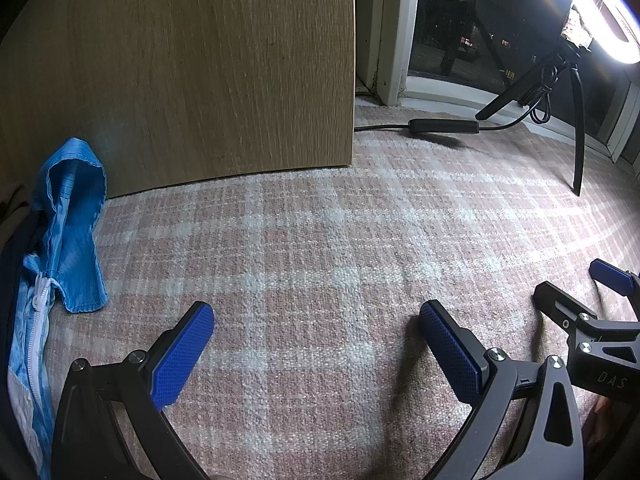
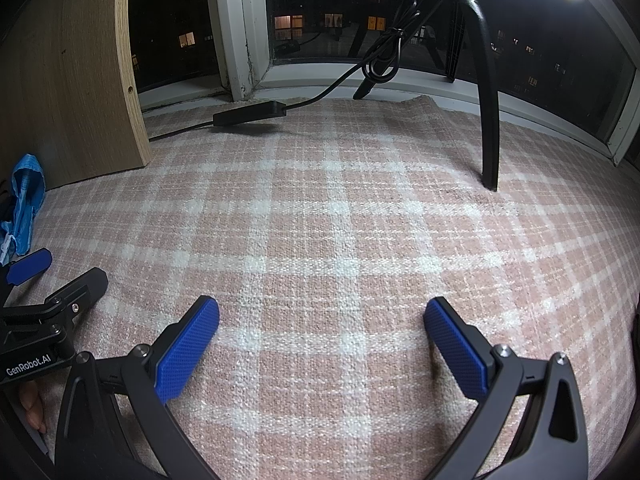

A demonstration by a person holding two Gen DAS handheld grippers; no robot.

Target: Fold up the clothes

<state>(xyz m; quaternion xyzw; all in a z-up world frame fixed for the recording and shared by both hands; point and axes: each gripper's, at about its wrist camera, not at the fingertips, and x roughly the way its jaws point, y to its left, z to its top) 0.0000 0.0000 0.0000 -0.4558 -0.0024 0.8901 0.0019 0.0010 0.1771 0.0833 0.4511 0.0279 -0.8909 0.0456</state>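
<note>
A light blue hooded garment point(image 1: 60, 248) with a white zip lies crumpled at the left edge of the pink checked cloth point(image 1: 320, 260), against a wooden panel. It shows small at the far left in the right wrist view point(image 2: 24, 200). My left gripper point(image 1: 316, 340) hovers over bare cloth to the garment's right, open wide, nothing between its blue pads. My right gripper point(image 2: 320, 340) is also open and empty over the cloth; it appears at the right edge of the left wrist view point(image 1: 600, 304). The left gripper point(image 2: 44, 280) shows at the left of the right wrist view.
A wooden panel point(image 1: 180, 68) stands upright at the back left. A ring light on a black tripod point(image 2: 488, 120) stands at the back right, its cable and inline box point(image 2: 248, 114) lying on the cloth before a dark window point(image 2: 360, 8).
</note>
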